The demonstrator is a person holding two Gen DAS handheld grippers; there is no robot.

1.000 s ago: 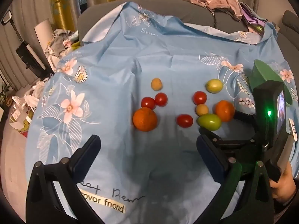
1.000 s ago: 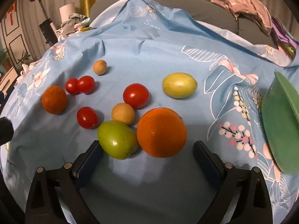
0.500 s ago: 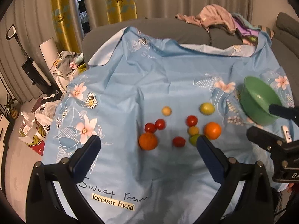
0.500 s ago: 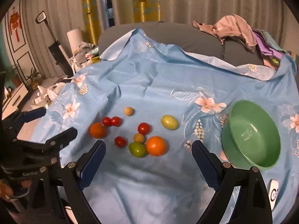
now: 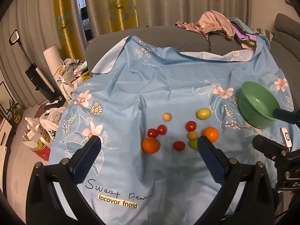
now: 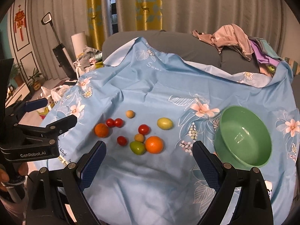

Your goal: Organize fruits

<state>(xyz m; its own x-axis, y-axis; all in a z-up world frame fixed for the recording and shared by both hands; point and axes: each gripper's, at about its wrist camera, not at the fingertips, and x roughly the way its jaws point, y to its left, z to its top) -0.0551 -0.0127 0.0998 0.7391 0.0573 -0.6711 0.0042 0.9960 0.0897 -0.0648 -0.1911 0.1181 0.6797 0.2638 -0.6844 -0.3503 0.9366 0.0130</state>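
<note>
A cluttered living room; a loose blue floral cloth (image 6: 150, 86) covers the surface. The fruits (image 6: 138, 133) lie clustered beside the empty green bowl (image 6: 243, 161). Left gripper (image 5: 148, 147) and right gripper (image 6: 149, 151) hover open-jawed. Round fruit may roll on the wrinkled cloth if nudged.

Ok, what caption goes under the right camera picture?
Open right gripper above fruits on a blue cloth, empty green bowl beside.

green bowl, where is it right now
In the right wrist view the green bowl sits empty on the blue cloth, right of the fruit cluster.
</note>
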